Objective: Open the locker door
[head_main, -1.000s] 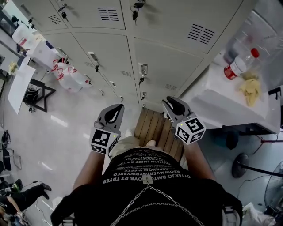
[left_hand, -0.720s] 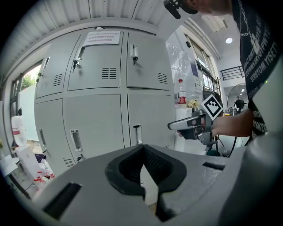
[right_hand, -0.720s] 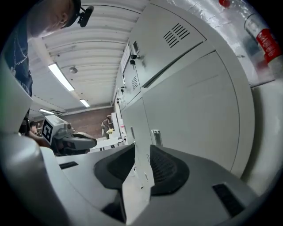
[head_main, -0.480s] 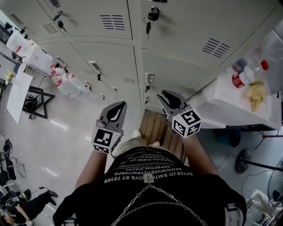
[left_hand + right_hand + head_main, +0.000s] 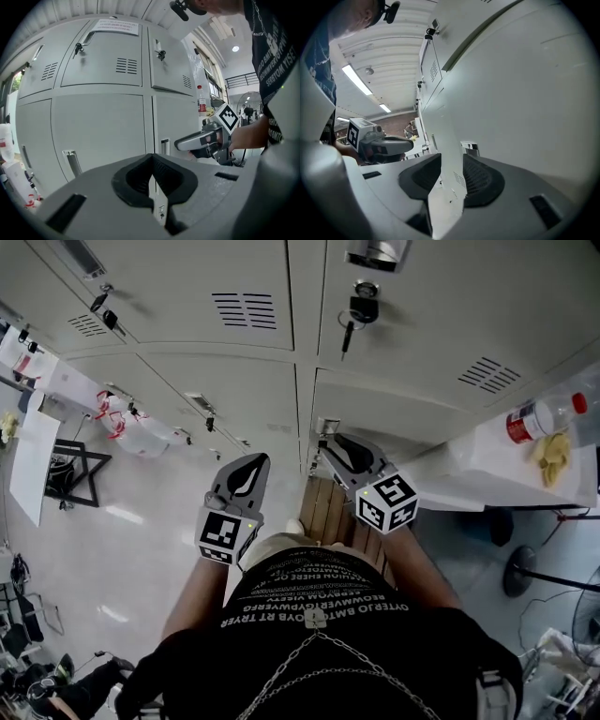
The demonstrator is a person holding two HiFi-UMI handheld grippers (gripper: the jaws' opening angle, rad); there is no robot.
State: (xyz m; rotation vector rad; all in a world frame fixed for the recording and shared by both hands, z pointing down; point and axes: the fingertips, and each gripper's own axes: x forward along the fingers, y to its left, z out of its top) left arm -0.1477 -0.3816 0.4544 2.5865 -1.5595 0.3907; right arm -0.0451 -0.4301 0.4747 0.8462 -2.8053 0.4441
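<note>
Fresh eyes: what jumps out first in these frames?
The wall of grey lockers fills the head view, a key dangling from an upper door's lock. The right gripper, jaws just opening with nothing between them, sits close to a lower door's handle; the left gripper hangs back, shut.

The pale, glossy floor [image 5: 141,531] carried a bank of grey lockers [image 5: 234,381], and a slatted wooden platform [image 5: 328,510] lay on it at their foot. Off to the left, a black metal frame [image 5: 75,470], a white sheet [image 5: 33,460] beside it and some white bags with red markings [image 5: 141,423] were on the same floor near the lockers, while the round dark base of a stand [image 5: 523,570] rested on it to the right. A white table [image 5: 469,476] stood just beside the lockers at the right, bearing a clear bottle with a red cap and red label [image 5: 536,418] and a crumpled yellow thing [image 5: 555,454] just beside the bottle.
</note>
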